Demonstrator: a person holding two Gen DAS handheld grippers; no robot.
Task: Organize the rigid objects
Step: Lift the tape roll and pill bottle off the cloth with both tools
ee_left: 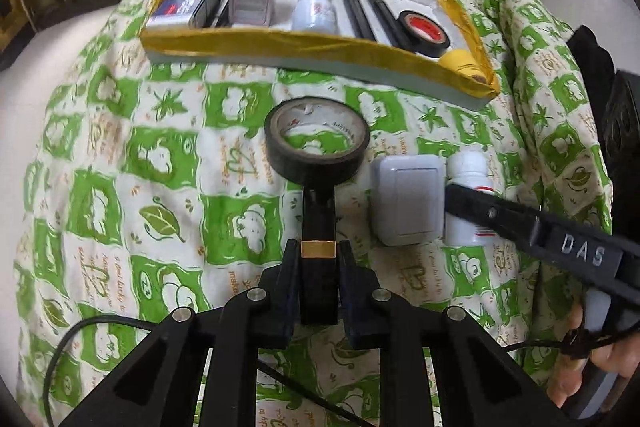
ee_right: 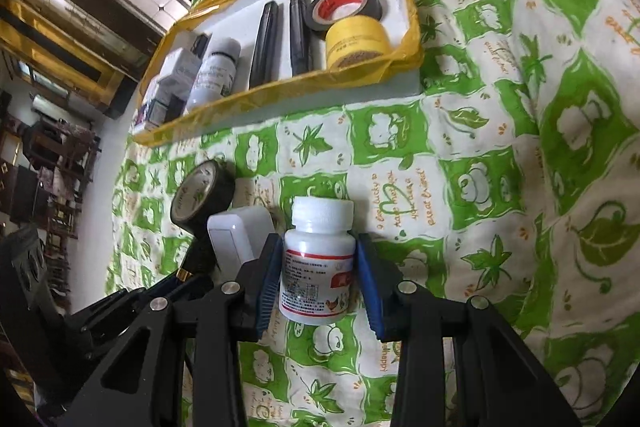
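My left gripper (ee_left: 318,251) is shut on a black tube with a gold band (ee_left: 318,219). The tube's far end meets the near rim of a black tape roll (ee_left: 317,143) on the green patterned cloth. To the right lie a white switch box (ee_left: 408,199) and a white pill bottle (ee_left: 468,203). My right gripper (ee_right: 318,243) is shut on that white bottle (ee_right: 318,267), its blue pads pressing both sides. In the right wrist view the tape roll (ee_right: 202,195), the switch box (ee_right: 240,231) and the gold-banded tube (ee_right: 188,267) are at the left.
A yellow-taped white tray (ee_left: 256,45) sits beyond, holding boxes, a small bottle (ee_left: 314,9), two black pens, a black tape roll with a red core (ee_left: 424,29) and a yellow roll (ee_right: 356,41). A hand (ee_left: 580,367) holds the right gripper. Cables trail near me.
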